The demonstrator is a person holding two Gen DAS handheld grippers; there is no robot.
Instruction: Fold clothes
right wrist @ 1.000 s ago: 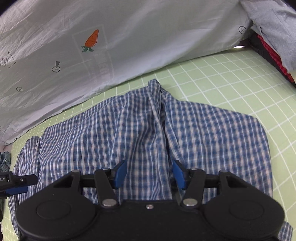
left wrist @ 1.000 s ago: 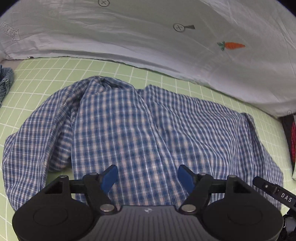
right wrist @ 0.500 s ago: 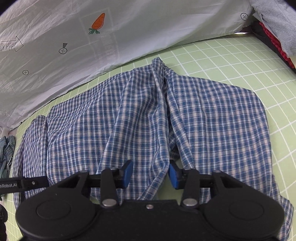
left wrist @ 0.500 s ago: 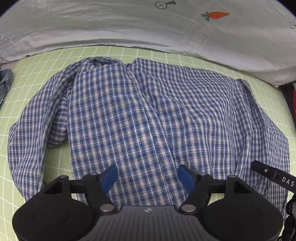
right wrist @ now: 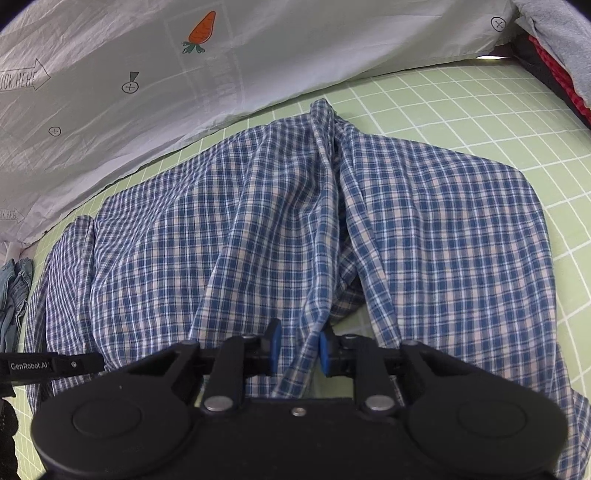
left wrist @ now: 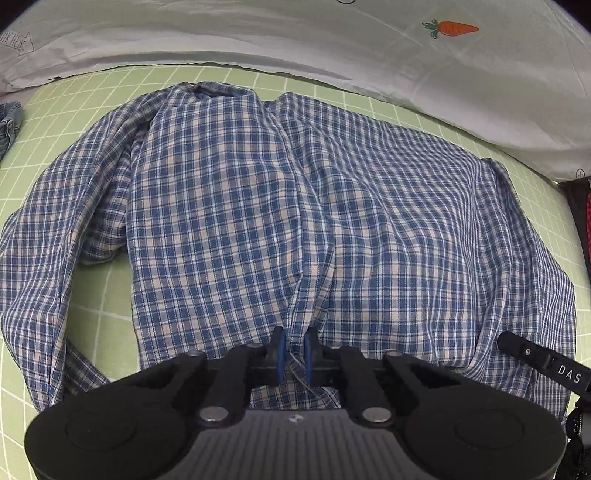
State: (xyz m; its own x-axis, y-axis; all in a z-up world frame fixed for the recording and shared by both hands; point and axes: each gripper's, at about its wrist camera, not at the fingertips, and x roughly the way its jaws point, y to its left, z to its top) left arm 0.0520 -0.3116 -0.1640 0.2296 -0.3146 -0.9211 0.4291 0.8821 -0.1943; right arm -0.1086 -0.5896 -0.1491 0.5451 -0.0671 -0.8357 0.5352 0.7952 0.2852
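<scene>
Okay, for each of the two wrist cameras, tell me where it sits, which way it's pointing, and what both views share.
Left wrist: sits behind the left gripper, facing forward over the plaid shirt toward the white sheet; shows its own blue pads pinching the hem, plus the other gripper's tip at right.
Right wrist: sits behind the right gripper, facing the same shirt from further right; its pads clamp a shirt fold.
Shared: shirt, green grid mat, sheet with carrot print.

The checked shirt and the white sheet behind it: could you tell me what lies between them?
Only a bare strip of green grid mat separates the checked shirt from the white sheet; the right wrist view shows it best.
</scene>
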